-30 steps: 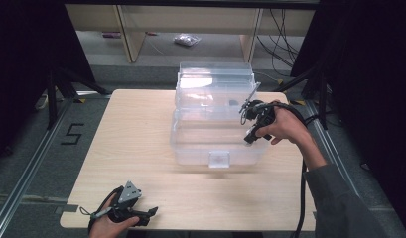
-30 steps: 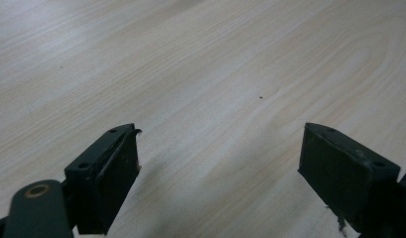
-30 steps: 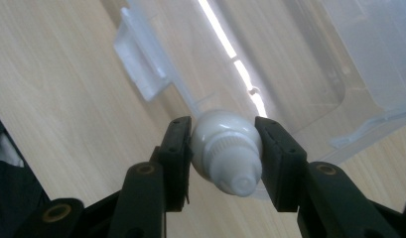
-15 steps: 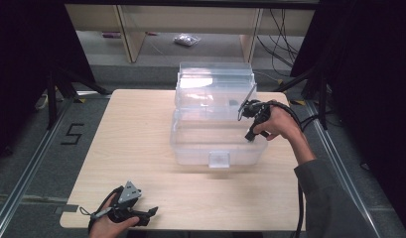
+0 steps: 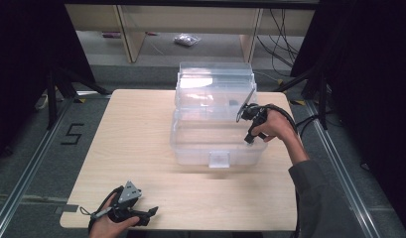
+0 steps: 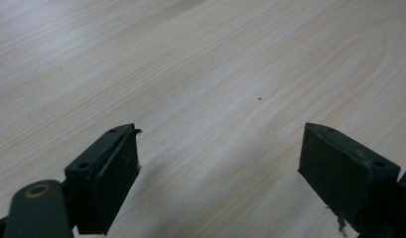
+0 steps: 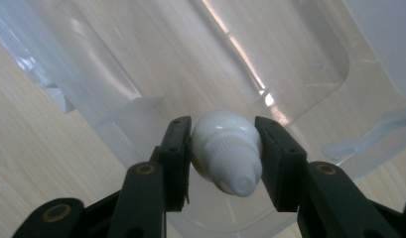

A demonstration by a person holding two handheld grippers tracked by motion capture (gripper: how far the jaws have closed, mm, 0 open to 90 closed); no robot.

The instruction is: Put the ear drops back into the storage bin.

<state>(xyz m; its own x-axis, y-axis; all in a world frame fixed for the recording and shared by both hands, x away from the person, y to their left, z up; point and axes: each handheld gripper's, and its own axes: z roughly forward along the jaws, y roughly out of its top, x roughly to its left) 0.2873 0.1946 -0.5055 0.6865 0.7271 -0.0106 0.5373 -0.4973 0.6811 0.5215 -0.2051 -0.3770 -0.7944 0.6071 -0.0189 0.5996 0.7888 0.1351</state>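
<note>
Right gripper view: the right gripper point(image 7: 224, 148) has its fingers clamped on a white bottle point(image 7: 226, 148), the clear bin point(image 7: 300, 64) just beyond them. The left gripper point(image 6: 220, 168) has its fingers apart, with bare pale wooden table point(image 6: 215, 74) between and ahead of them. Grey floor point(image 5: 32, 148) surrounds the table.

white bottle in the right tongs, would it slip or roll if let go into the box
The white bottle looks smooth and rounded, so it could slip from the right tongs. Dropped into the clear box, it would probably roll; it seems light.
</note>
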